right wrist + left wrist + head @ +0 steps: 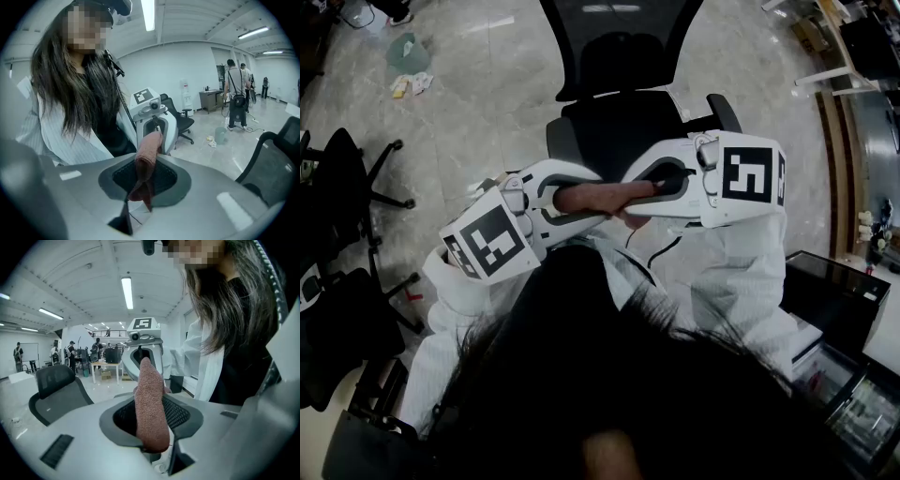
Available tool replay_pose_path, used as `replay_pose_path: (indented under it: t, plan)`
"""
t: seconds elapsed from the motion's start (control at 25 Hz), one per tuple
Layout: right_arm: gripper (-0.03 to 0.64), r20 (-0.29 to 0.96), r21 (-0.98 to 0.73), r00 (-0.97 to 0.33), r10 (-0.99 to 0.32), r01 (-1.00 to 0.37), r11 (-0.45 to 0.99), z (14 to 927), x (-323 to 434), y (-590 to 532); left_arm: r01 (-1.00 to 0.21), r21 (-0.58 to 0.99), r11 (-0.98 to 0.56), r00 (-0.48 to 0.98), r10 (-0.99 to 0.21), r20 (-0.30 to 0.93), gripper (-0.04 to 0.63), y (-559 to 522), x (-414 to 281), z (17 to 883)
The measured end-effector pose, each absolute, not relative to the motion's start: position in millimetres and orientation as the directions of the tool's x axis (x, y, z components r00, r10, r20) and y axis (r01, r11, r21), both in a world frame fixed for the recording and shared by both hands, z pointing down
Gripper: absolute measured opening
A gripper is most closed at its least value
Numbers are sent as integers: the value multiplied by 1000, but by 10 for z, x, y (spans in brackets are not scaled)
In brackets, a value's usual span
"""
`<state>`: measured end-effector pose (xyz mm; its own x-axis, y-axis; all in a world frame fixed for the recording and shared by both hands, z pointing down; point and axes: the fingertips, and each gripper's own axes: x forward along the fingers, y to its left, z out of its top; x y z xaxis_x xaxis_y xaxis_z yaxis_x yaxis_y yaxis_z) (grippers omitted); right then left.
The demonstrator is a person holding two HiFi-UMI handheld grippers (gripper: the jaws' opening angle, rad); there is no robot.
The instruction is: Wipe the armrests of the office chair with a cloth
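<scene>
A reddish-brown cloth point(609, 197), rolled into a bar, spans between my two grippers in front of my chest. The left gripper point(567, 201) is shut on one end of it point(151, 427). My right gripper point(661, 190) is shut on the other end, and a loose tail point(140, 190) hangs at its jaws. The grippers face each other; the right one point(143, 345) shows in the left gripper view and the left one point(154, 119) in the right gripper view. The black office chair point(619, 122) stands just beyond them, its right armrest point(724, 111) apart from the cloth.
More black chairs point(347, 187) stand at the left. Litter point(408, 61) lies on the stone floor at the far left. A dark glass cabinet point(834, 300) is at the right. Several people point(236, 101) stand in the far room, near desks.
</scene>
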<state>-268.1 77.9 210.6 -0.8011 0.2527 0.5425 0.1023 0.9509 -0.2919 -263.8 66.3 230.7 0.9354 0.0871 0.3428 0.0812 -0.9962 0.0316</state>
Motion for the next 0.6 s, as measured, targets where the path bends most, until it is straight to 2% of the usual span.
replay_pose_path:
  t: [0.08, 0.12, 0.36, 0.52, 0.6]
  plan:
    - [54, 533, -300, -805, 262, 110, 948, 2096, -2704, 782, 69, 38, -997, 941, 78, 328, 45, 651, -2649, 2282]
    - [54, 527, -304, -808, 264, 111, 946, 2099, -2720, 779, 62, 39, -997, 946, 71, 318, 34, 636, -2659, 2268]
    - [56, 501, -301, -832, 237, 90, 949, 2126, -2787, 737, 58, 109, -992, 941, 91, 327, 25, 633, -2732, 2298]
    - [85, 394, -304, -913, 110, -16, 953, 2019, -2754, 621, 17, 128, -992, 967, 49, 249, 25, 603, -2743, 2151]
    - [118, 335, -276, -942, -9, -107, 955, 2004, -2722, 487, -38, 152, -988, 978, -6, 208, 25, 508, -2810, 2137]
